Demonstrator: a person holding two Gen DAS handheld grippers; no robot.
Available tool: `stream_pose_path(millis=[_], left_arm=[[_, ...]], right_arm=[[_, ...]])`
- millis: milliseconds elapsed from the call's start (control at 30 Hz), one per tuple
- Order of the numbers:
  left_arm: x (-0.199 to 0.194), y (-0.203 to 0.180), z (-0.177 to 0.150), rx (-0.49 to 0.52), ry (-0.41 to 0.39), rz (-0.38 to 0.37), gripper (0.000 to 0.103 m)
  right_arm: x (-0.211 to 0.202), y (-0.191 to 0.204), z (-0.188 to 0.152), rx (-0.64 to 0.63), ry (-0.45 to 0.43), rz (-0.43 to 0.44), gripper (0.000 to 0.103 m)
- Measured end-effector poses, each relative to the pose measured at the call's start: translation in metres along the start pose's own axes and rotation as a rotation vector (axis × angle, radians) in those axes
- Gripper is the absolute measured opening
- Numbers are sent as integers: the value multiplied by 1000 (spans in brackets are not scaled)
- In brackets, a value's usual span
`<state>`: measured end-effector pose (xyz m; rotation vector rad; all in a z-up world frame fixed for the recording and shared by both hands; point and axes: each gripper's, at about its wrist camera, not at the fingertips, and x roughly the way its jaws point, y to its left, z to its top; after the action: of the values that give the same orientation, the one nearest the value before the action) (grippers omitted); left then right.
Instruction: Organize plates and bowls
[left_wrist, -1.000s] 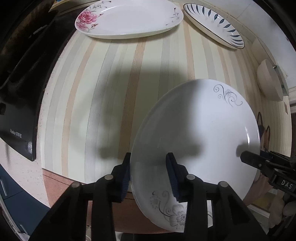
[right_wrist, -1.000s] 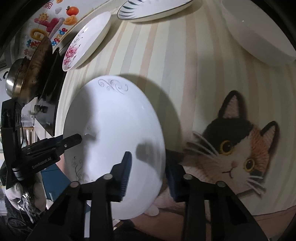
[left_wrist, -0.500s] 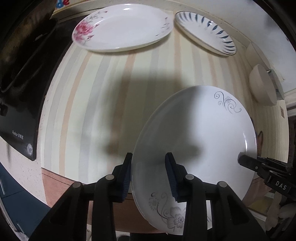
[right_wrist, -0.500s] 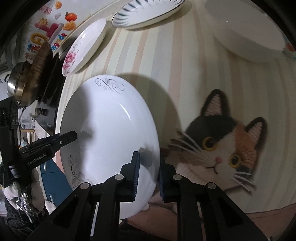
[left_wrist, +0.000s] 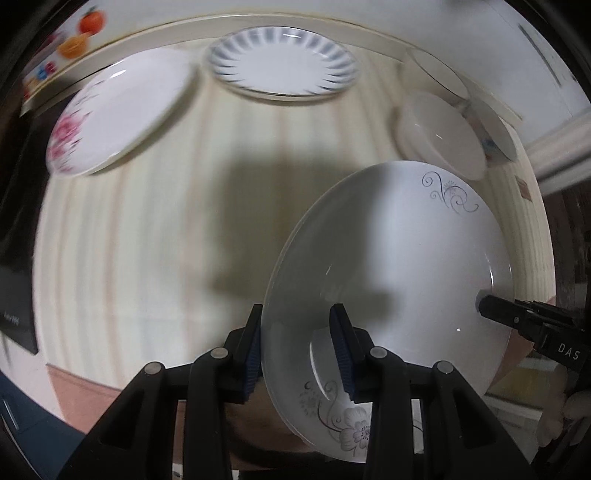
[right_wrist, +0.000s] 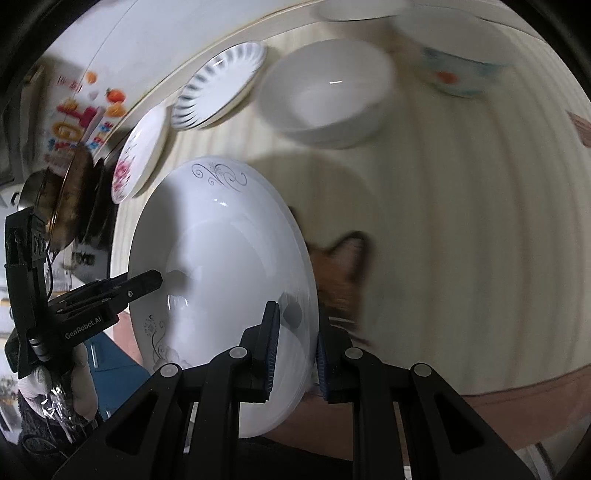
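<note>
A white plate with grey flower scrolls (left_wrist: 399, 266) is held above the striped table by both grippers. My left gripper (left_wrist: 295, 347) is shut on its near-left rim, and my right gripper (right_wrist: 293, 347) is shut on the opposite rim of the plate (right_wrist: 221, 266). The right gripper also shows at the plate's right edge in the left wrist view (left_wrist: 524, 325); the left gripper shows at the plate's left edge in the right wrist view (right_wrist: 110, 291). A pink-flower plate (left_wrist: 118, 114), a blue-striped plate (left_wrist: 282, 62) and a white bowl (left_wrist: 439, 136) lie on the table.
A patterned bowl (right_wrist: 454, 70) sits at the far right of the striped table (right_wrist: 461, 221). A cat-picture mat (right_wrist: 340, 269) lies under the held plate. A pan with a lid (right_wrist: 70, 199) and a black stove (left_wrist: 14, 236) stand at the left.
Both grippers have lifted the scroll plate and carried it toward the far plates and bowls. The right gripper's fingers closed on its rim. The views are motion-blurred.
</note>
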<state>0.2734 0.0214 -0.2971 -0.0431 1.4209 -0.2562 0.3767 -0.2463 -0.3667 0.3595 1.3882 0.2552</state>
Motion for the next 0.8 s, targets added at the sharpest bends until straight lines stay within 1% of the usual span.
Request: stream_pose_path(millis=[100, 233, 300, 400, 567, 667, 733, 767, 800], left_arm=[[9, -23, 3, 31, 15, -10, 32], [22, -45, 6, 60, 41, -23, 32], [29, -52, 7, 77, 53, -16, 32], [47, -58, 22, 90, 74, -1, 32], [58, -53, 27, 89, 97, 22, 32], [60, -52, 32, 83, 95, 29, 32], [70, -65, 42, 81, 95, 32, 32], [70, -64, 43, 80, 94, 32, 32], [76, -75, 46, 77, 92, 32, 32]], right_arm=[[-9, -28, -6, 35, -6, -18, 20], [-11, -63, -10, 82, -6, -34, 20], [-8, -70, -11, 98, -10, -40, 20], [-5, -84, -11, 122, -9, -37, 20], [-1, -94, -14, 137, -4, -21, 20], [0, -96, -14, 142, -1, -13, 20], [4, -93, -13, 147, 2, -10, 20], [5, -91, -12, 148, 2, -9, 20], [5, -92, -12, 148, 3, -9, 20]])
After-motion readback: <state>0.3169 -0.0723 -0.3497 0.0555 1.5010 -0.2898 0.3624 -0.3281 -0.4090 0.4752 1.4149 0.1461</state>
